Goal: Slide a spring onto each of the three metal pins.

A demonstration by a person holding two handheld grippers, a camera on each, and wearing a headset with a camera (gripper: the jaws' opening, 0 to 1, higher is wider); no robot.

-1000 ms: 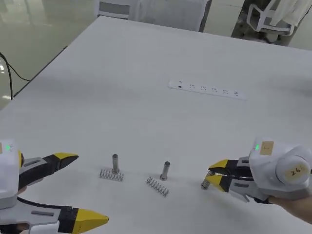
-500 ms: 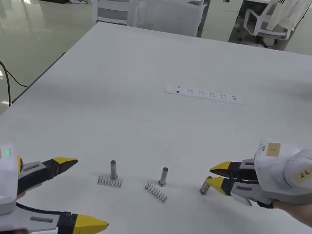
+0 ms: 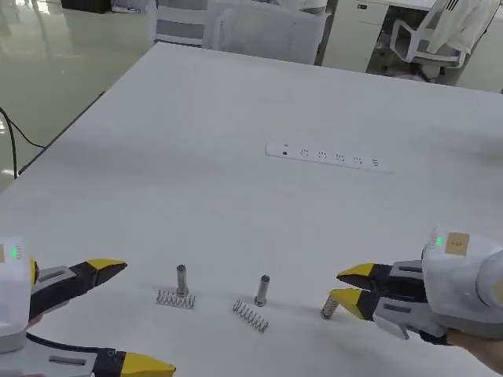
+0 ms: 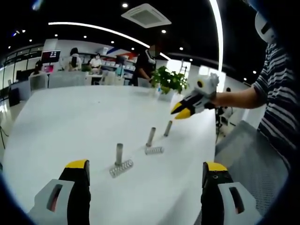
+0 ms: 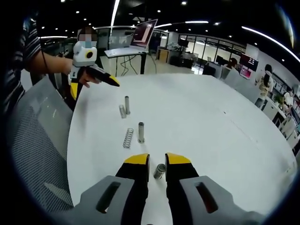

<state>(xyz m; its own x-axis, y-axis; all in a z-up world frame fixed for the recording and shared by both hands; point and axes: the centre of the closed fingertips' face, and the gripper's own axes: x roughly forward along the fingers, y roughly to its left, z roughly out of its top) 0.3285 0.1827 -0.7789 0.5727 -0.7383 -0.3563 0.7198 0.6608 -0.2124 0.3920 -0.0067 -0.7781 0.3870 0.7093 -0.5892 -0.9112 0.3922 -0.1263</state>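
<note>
Three short metal pins stand in a row near the table's front edge. Loose springs (image 3: 174, 298) (image 3: 251, 314) lie at the feet of the left pin (image 3: 181, 276) and the middle pin (image 3: 262, 288). The right pin (image 3: 330, 308) looks ringed by a spring (image 5: 159, 171). My right gripper (image 3: 346, 287) hovers just right of that pin, jaws a narrow gap apart, holding nothing; the pin shows through the gap in the right gripper view (image 5: 158, 160). My left gripper (image 3: 130, 314) is wide open at the lower left, empty (image 4: 145, 165), facing the pin row (image 4: 150, 136).
A white power strip (image 3: 326, 155) lies flat mid-table, well behind the pins. Office chairs (image 3: 428, 35) stand past the table's far edge. The white tabletop (image 3: 196, 157) stretches wide around the pins.
The head camera has tilted a little. Both grippers sit almost where they were; the right one has eased slightly back from the right pin.
</note>
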